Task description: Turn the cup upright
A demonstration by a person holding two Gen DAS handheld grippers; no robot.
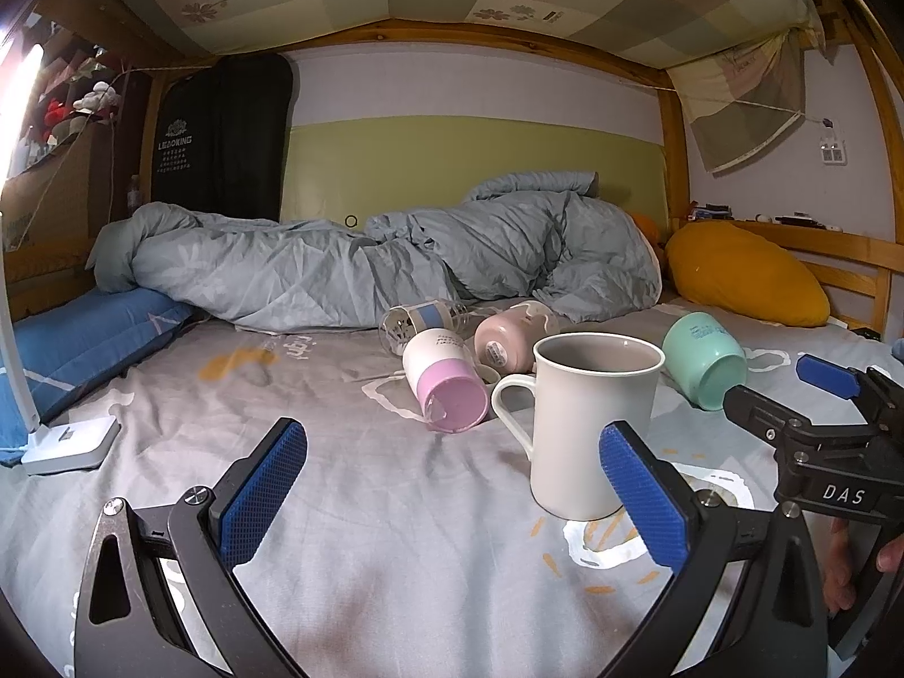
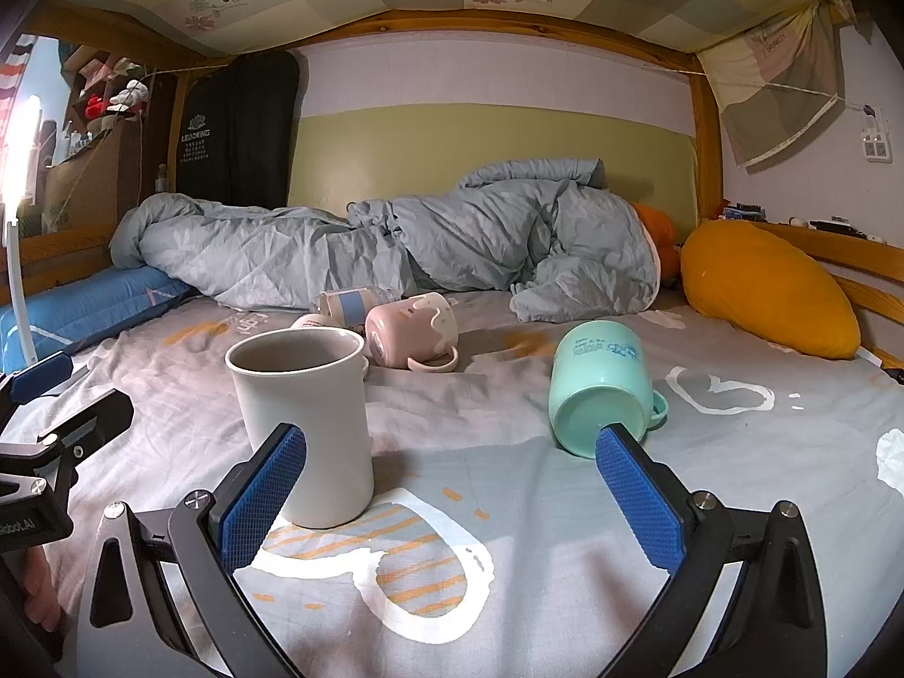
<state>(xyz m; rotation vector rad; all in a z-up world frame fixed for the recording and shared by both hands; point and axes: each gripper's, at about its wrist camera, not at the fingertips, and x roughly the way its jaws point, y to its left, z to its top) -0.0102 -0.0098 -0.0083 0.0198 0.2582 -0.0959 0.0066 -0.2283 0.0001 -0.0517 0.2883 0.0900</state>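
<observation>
**Mei:** On the bed sheet (image 1: 339,508), near the front, a white mug (image 1: 593,424) stands upright, mouth up, handle on its left in the left wrist view. Nothing is gripping it.

**Tom:** And the left hand-held gripper (image 1: 452,497)?

**Mei:** Spread wide, holding nothing. Its right blue pad overlaps the mug's lower right edge in the picture; whether it touches I cannot tell. The left pad is well apart from the mug.

**Tom:** The right hand-held gripper (image 2: 452,497)?

**Mei:** Also wide and empty. From its own camera, the white mug (image 2: 305,429) sits behind the left finger, and a mint-green cup (image 2: 602,390) lies on its side behind the right finger, base toward the camera, handle low on the right.

**Tom:** Other cups?

**Mei:** Further back, a white cup with a pink band (image 1: 446,381) lies on its side. Just behind it are a pink mug (image 1: 508,339), also on its side, and a clear glass with a blue label (image 1: 421,319), tipped over. The mint-green cup (image 1: 703,359) lies right of the white mug in the left view.

**Tom:** Beyond them?

**Mei:** A crumpled grey-blue duvet (image 1: 395,260) across the back of the bed, a blue pillow (image 1: 85,339) to the left, a mustard-yellow cushion (image 1: 746,271) to the right, and a white lamp base (image 1: 70,443) on the sheet at left.
</observation>
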